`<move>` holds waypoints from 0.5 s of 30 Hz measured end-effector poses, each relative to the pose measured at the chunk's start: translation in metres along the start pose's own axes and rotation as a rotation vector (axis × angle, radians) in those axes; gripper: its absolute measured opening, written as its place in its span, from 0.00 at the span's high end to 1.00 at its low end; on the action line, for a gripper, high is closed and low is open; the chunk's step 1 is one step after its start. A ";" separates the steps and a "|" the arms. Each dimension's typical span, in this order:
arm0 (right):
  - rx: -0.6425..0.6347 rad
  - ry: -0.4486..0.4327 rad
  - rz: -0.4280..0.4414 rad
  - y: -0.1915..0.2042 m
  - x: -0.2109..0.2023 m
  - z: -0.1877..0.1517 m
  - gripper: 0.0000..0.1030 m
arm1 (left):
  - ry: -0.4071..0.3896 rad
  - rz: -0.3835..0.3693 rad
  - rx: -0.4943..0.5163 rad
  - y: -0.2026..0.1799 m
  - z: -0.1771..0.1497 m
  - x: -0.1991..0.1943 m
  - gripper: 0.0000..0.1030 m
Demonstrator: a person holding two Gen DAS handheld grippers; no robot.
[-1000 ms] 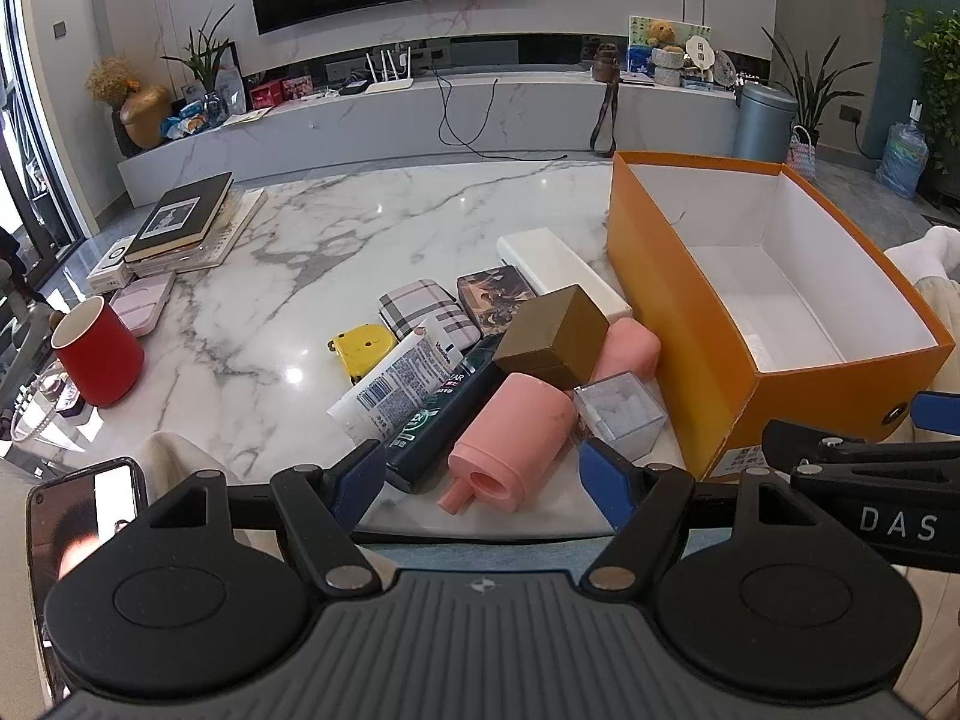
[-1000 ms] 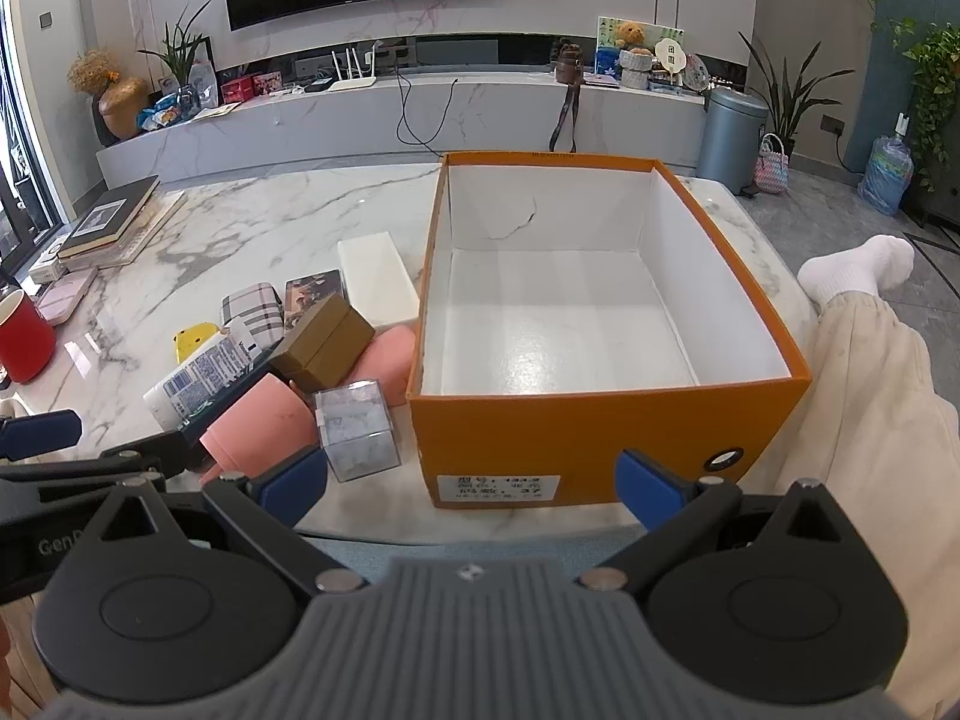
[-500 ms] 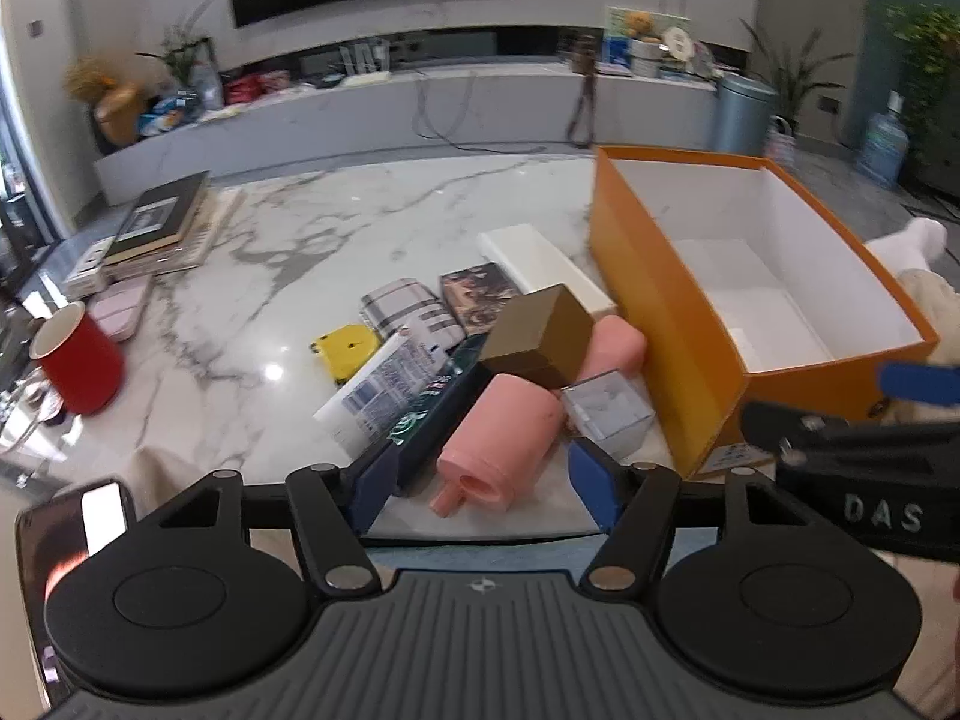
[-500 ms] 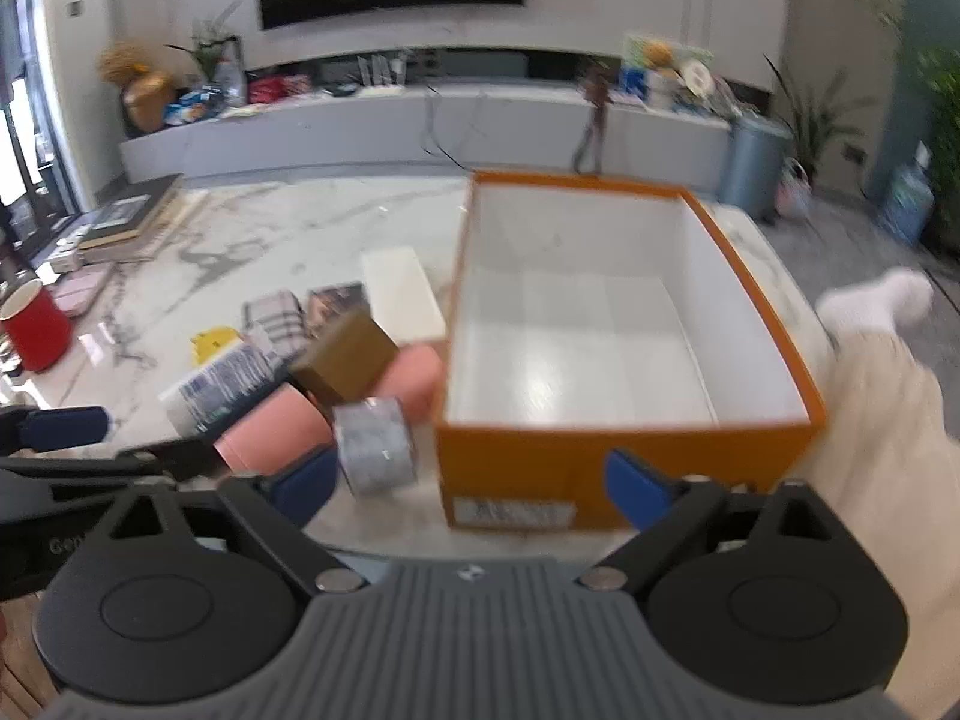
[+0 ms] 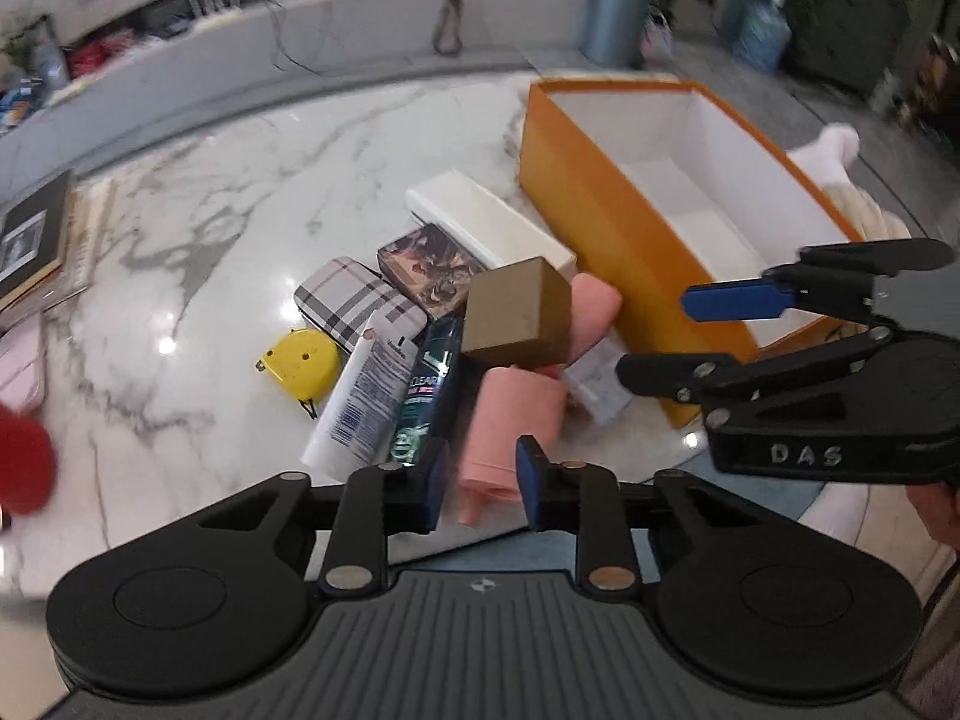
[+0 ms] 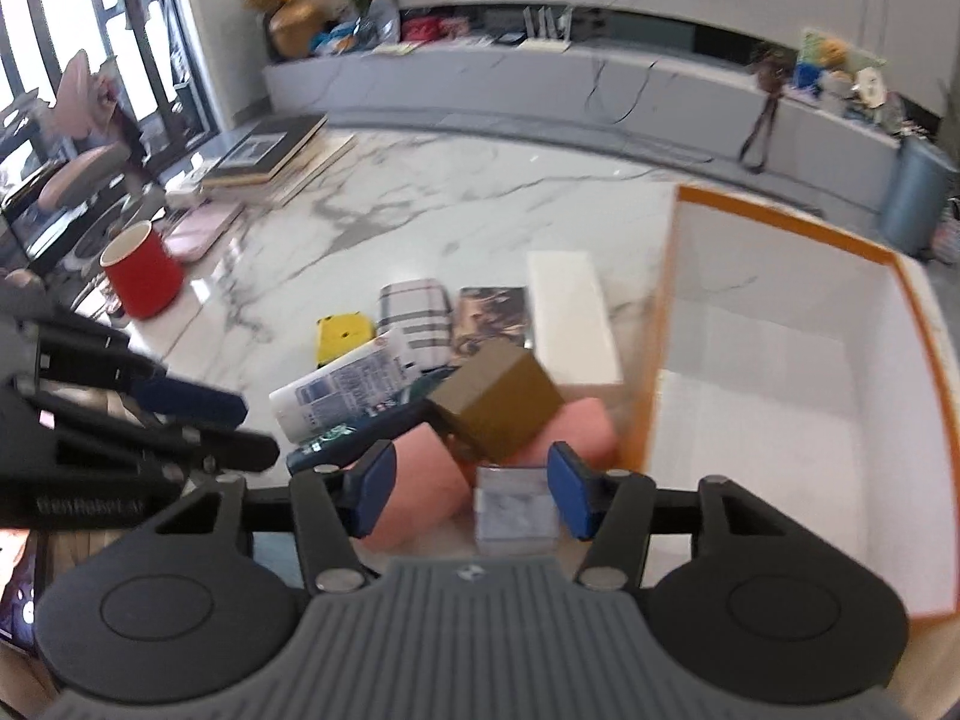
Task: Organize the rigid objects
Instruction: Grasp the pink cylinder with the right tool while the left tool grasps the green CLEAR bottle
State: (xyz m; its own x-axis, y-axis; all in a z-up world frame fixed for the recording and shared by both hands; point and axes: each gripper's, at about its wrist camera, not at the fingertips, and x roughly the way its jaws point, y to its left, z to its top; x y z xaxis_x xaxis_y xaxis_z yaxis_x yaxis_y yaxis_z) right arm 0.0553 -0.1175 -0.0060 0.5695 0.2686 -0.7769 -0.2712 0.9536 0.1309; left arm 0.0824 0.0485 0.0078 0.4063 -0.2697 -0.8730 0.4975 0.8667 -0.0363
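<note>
White marble with grey veins forms the tabletop [image 5: 198, 228], and a heap of small things lies near its front edge, at the centre of both views. On top of the heap a brown cube box [image 5: 519, 315] sits tilted, resting on two pink cylinders [image 5: 519, 414]; just lower right of these lies a small marbled clear cube [image 6: 514, 507]. To the left of the pink cylinders lie a dark green bottle [image 5: 426, 390] and a white tube [image 5: 366, 402] side by side, then a yellow tape measure [image 5: 297, 363] further left. Above them in the frame sit a plaid case [image 5: 354, 303], a dark patterned box [image 5: 429, 267] and a long white box [image 5: 486, 222]. An open orange box [image 5: 606, 228] with a white inside stands just right of the heap, nothing visible in it. The left hand-held gripper [image 5: 477, 483] hangs low over the near end of one pink cylinder, its blue pads a narrow gap apart and gripping nothing. The right hand-held gripper [image 6: 471, 489] has its pads set wider apart, the marbled cube and a pink cylinder showing between them, neither clamped. In the left wrist view it reaches in from the right edge beside the orange box. A red mug [image 6: 141, 273] stands at the left of the right wrist view, with stacked books [image 6: 270, 150] above it.
</note>
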 end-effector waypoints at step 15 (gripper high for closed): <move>0.271 0.302 0.073 0.012 0.096 0.001 0.42 | 0.144 -0.043 0.207 0.047 0.027 0.056 0.75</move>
State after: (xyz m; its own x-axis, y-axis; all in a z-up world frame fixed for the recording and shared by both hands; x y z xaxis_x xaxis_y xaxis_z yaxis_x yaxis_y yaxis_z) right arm 0.1075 -0.0802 -0.0788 0.2917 0.3238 -0.9000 -0.0650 0.9455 0.3191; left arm 0.1488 0.0627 -0.0295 0.2749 -0.2290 -0.9338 0.6644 0.7473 0.0124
